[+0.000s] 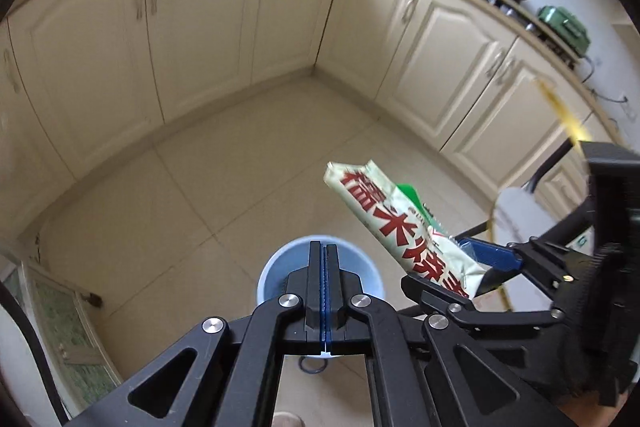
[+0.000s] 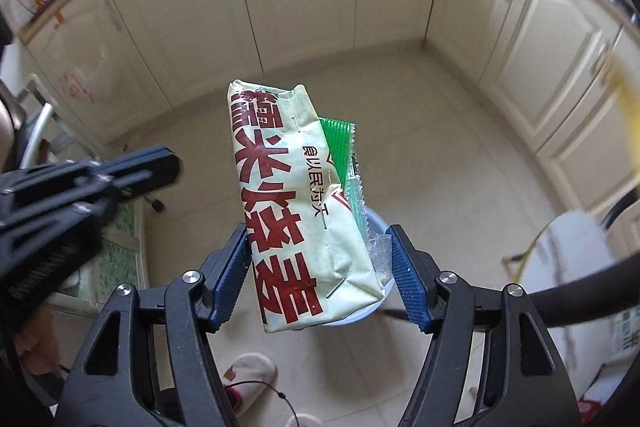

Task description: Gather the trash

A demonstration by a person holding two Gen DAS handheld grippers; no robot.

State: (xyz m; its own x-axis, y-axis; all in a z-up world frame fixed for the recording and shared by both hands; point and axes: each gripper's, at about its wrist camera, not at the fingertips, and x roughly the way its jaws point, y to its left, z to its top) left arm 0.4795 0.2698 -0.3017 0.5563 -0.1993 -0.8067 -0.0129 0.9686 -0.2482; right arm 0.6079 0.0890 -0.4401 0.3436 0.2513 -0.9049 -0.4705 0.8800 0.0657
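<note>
The right gripper (image 2: 318, 279) is clamped on a food wrapper (image 2: 296, 211), its blue pads pressing the lower end from both sides while the rest stands free above them. The left gripper (image 1: 324, 291) has its jaws together with nothing between them. The wrapper looks like thin printed film, light and crumpled, with a green inner strip (image 2: 340, 151) and a clear flap sticking out at one edge; it should fold easily and could slip if held only by a loose flap, so the bunched lower body is the safer hold. Below both grippers stands a pale blue bin (image 1: 280, 267) on the tiled floor (image 1: 200, 195); it is probably empty, though the fingers hide most of it.
</note>
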